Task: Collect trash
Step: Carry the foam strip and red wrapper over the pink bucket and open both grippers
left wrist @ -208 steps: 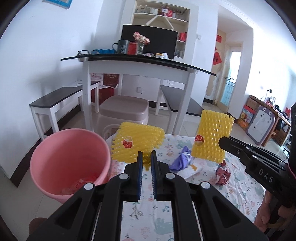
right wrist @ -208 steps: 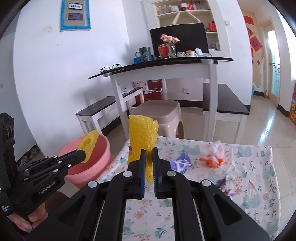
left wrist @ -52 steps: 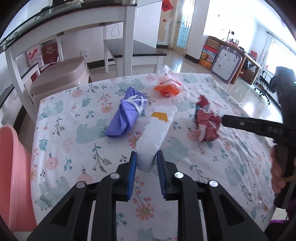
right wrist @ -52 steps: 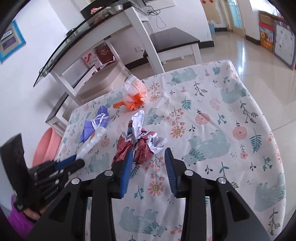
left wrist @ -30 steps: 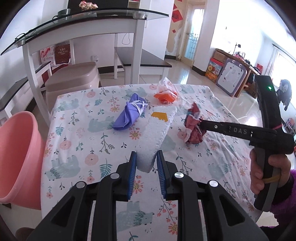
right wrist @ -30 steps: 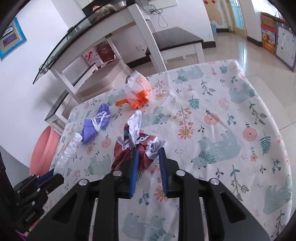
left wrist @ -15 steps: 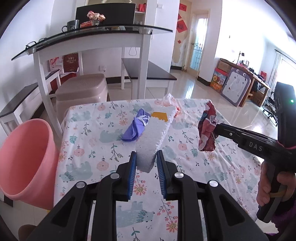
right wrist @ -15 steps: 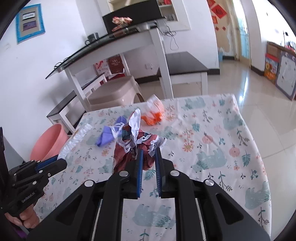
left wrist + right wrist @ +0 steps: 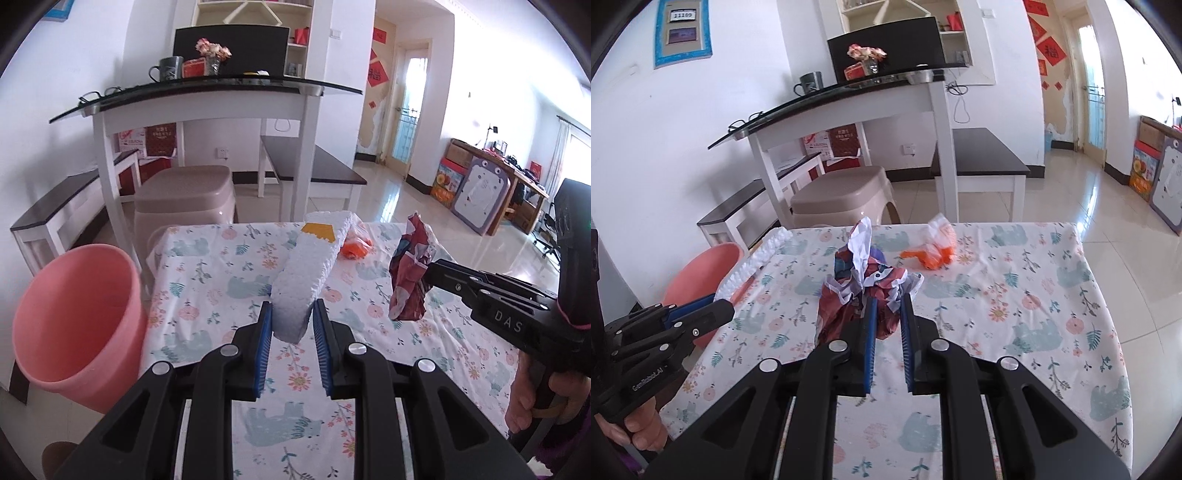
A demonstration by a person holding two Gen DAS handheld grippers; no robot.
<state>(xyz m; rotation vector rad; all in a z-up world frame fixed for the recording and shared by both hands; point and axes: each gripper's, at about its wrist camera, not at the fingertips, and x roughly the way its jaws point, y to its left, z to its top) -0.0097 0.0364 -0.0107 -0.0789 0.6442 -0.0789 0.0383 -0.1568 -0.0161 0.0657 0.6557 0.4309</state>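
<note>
Both loads now lifted off the table (image 9: 207, 273), left claw (image 9: 291, 325) clamping white foam strip (image 9: 314, 266), right claw (image 9: 886, 314) clamping crumpled red wrapper (image 9: 864, 295), both tilting downward beside pink bucket (image 9: 74, 317).

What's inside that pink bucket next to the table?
From the left wrist view, only the pink bucket's bare inner wall shows. Its bottom is hidden by the near rim, so any trash inside cannot be seen.

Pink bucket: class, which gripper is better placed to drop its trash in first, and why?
Left. The left gripper with its foam is nearest the bucket; the right gripper with its wrapper is farther.
</note>
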